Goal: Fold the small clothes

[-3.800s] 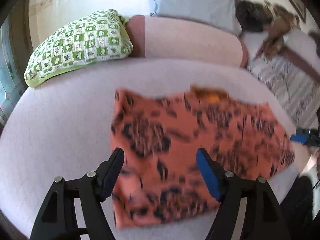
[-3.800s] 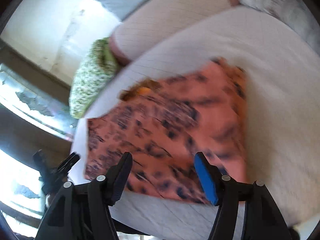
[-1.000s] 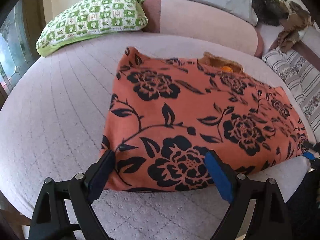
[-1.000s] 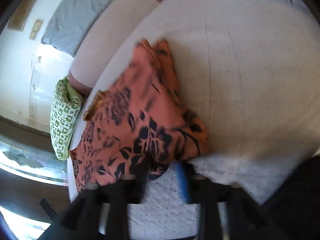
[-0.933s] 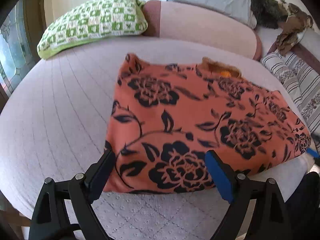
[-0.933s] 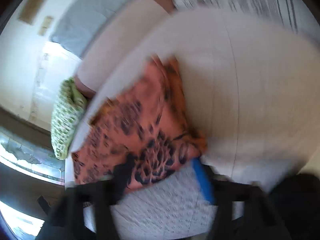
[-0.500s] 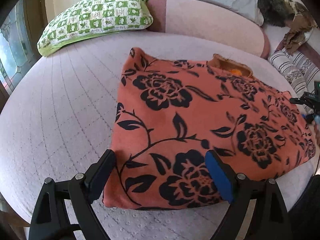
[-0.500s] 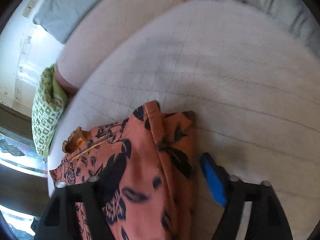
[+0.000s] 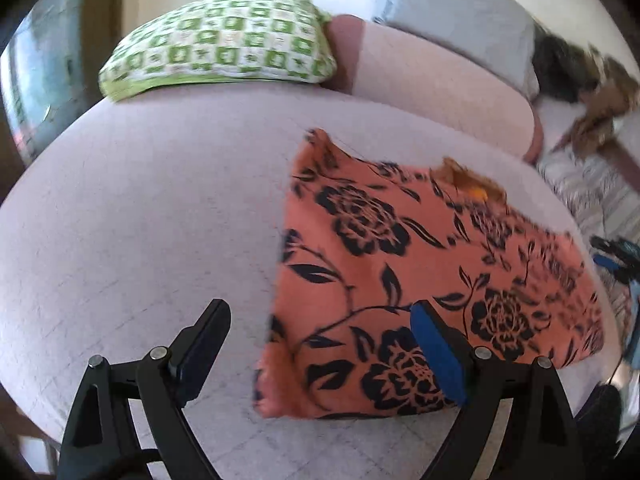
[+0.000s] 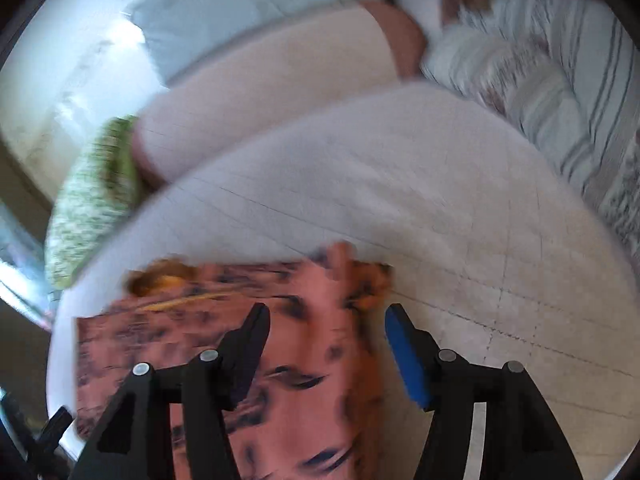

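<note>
On the pale bedspread an orange black-flowered garment lies flat, both tools' jaws apart: left, right

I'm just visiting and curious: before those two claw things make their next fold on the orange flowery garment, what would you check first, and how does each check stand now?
1. Orange floral garment lies flat on the bed: ok.
2. Left gripper open, holding nothing: ok.
3. Right gripper open, above the garment's right edge: ok.
4. Left gripper straddles the garment's near-left edge: ok.
5. Green checked pillow apart from the garment: ok.
6. Garment's right edge lying smooth: cannot tell, the right wrist view is blurred.
</note>
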